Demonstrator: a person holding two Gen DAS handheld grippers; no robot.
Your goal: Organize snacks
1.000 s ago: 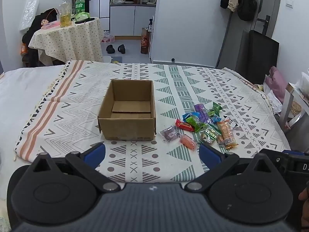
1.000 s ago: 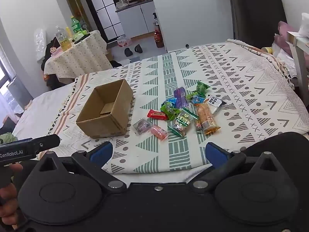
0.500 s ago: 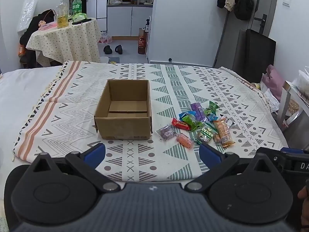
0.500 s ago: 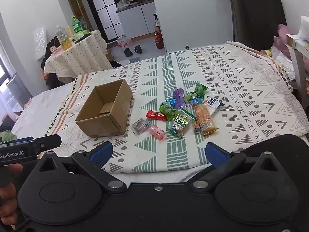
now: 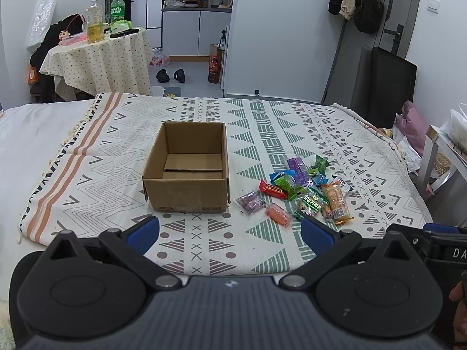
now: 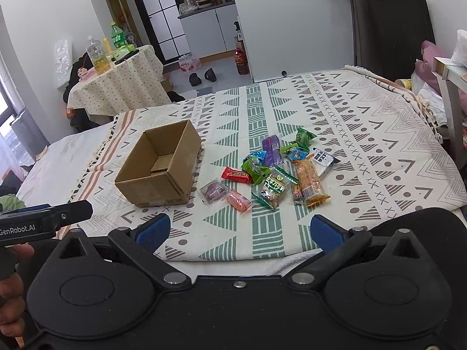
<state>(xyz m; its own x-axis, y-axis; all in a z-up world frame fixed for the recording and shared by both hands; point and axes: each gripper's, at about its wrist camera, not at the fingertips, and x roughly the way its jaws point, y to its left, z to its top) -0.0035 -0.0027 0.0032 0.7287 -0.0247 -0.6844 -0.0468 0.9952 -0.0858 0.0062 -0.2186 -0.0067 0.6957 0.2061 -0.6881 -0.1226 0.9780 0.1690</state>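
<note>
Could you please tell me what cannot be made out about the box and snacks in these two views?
- Cardboard box floor nearest the camera: hidden by its front wall, both views.
- Snacks at the pile's bottom: covered by upper packets.
- Packet print: too small to read.

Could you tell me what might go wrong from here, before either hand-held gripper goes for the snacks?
1. The snacks lie in an overlapping pile, so a pinch on one wrapper may drag or lift its neighbours.
2. The cardboard box looks light and sits on a soft patterned blanket; a bump could shove or tip it.
3. Both the left hand-held gripper and the right hand-held gripper are open and close together, so they might collide.
</note>
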